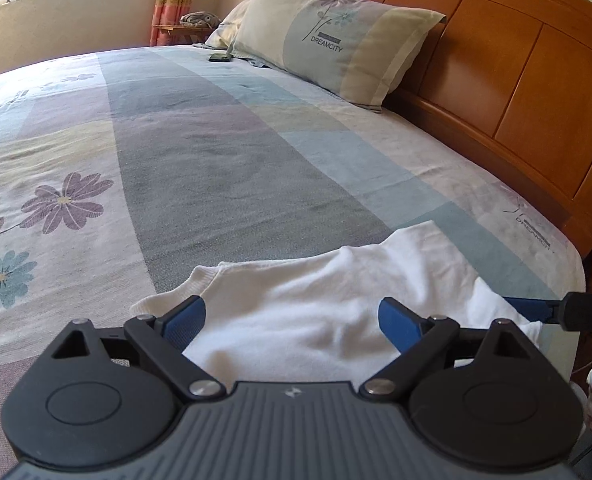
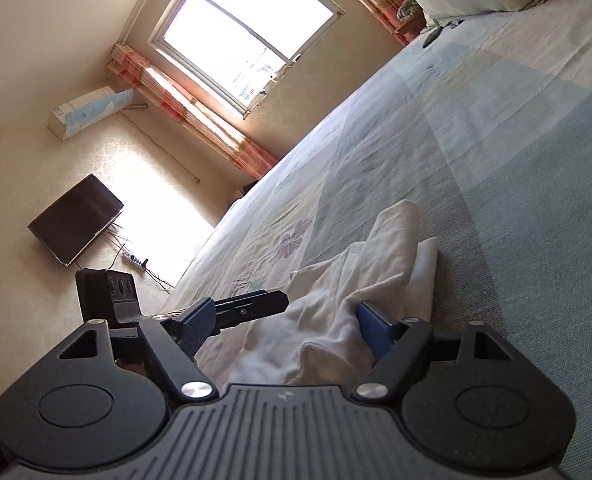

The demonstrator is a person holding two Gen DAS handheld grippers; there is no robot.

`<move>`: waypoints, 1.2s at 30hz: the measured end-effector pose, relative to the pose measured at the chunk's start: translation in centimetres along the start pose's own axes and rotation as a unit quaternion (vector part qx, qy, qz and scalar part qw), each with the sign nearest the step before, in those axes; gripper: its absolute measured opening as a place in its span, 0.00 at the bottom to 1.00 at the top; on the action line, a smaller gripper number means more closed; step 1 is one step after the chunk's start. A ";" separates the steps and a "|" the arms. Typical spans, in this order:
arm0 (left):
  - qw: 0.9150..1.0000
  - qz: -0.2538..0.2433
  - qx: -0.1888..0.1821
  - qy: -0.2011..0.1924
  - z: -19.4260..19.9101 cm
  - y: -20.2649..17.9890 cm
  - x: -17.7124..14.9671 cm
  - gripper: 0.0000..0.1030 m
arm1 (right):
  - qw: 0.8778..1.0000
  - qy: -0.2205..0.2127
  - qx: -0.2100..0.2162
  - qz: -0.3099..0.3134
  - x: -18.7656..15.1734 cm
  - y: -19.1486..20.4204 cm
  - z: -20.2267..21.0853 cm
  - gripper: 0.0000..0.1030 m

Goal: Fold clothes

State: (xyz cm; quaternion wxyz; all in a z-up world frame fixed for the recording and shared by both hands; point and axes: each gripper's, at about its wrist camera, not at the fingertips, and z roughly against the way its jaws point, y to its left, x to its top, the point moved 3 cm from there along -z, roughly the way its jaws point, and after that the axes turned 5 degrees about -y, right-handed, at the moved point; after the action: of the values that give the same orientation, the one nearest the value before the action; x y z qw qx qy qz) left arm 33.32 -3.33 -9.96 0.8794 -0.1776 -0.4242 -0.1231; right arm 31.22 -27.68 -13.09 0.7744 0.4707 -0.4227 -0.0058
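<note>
white garment (image 1: 296, 304) lies crumpled at the near edge of the bed (image 1: 200, 168), its long axis running across the left wrist view, one ribbed end (image 1: 168, 292) toward the left, the other lobe reaching toward the wooden headboard (image 1: 515, 92). left gripper (image 1: 292, 320) spread wide over it, blue pads (image 1: 190, 320) straddling the cloth, clamping nothing. right gripper (image 2: 282, 326) also wide open, tilted, its right pad (image 2: 371, 326) against a fold of the garment (image 2: 335, 312), left pad clear of it. pillow (image 1: 335, 36) sits well apart.
</note>
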 end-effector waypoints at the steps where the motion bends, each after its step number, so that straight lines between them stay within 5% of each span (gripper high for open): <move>1: 1.000 -0.001 -0.002 0.002 0.1 -0.3 0.1 0.91 | 1.000 -0.001 0.003 0.012 0.0 0.5 0.3 0.81; 9: 0.992 -0.110 -0.050 0.019 2.0 -7.2 -0.2 0.91 | 0.997 -0.012 -0.068 -0.046 -1.1 -2.1 5.8 0.85; 16: 0.958 -0.267 -0.096 0.036 5.1 -15.1 -5.3 0.91 | 0.987 -0.063 -0.141 -0.053 -1.5 -2.4 11.9 1.00; 21: 0.946 -0.318 -0.059 0.027 4.5 -18.2 -8.0 0.91 | 0.981 -0.085 -0.162 -0.063 -2.2 -1.8 14.1 1.00; 25: 0.944 -0.330 -0.007 0.013 3.3 -19.0 -8.6 0.91 | 0.977 -0.098 -0.183 -0.046 -2.9 -0.4 14.8 1.00; 28: 0.952 -0.305 -0.004 0.010 3.9 -18.6 -7.8 0.89 | 0.972 -0.112 -0.204 -0.030 -3.3 0.6 15.3 1.00; 32: 0.966 -0.250 -0.057 0.024 5.0 -17.3 -6.8 0.90 | 0.974 -0.096 -0.199 -0.040 -3.7 0.7 15.4 1.00; 36: 0.961 -0.259 -0.091 0.038 5.4 -17.2 -7.1 0.90 | 0.977 -0.084 -0.186 -0.061 -3.8 0.1 15.2 1.00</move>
State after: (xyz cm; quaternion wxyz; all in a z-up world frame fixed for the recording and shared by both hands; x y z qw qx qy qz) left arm 18.93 -16.23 -8.90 0.8132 -0.1361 -0.4090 -0.3911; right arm 18.72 -37.14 -12.46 0.8083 0.3415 -0.4482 -0.1706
